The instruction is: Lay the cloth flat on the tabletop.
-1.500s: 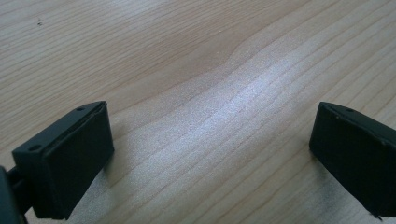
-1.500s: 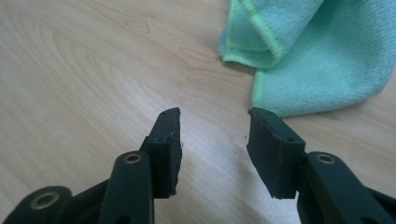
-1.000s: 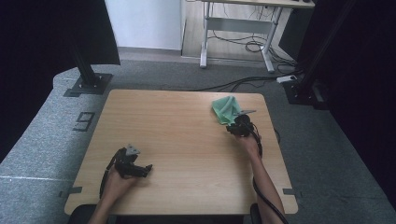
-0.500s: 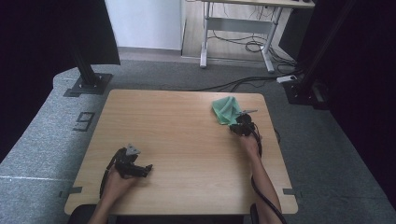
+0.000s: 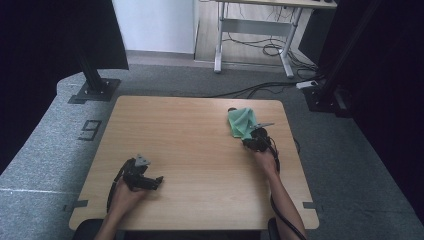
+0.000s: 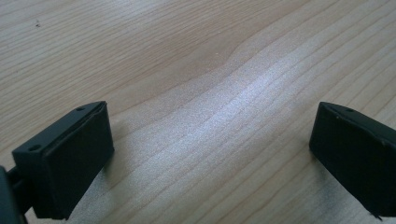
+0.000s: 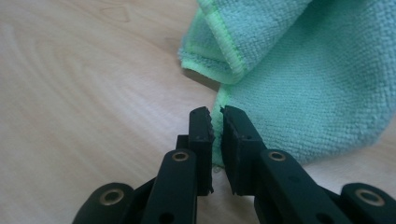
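Observation:
A crumpled green cloth lies near the table's far right corner. In the right gripper view the green cloth is folded, with a lighter hemmed edge. My right gripper sits at the cloth's near edge. Its jaws stand almost together, with the cloth's hem pinched between them. My left gripper rests at the near left of the table, far from the cloth. In the left gripper view its jaws stand wide apart over bare wood with nothing between them.
The wooden table is bare apart from the cloth and grippers. Grey floor surrounds it. A black stand base sits at the far left and a desk frame with cables behind.
My right gripper has drawn slightly toward the near side at the cloth's edge. The left gripper has not moved.

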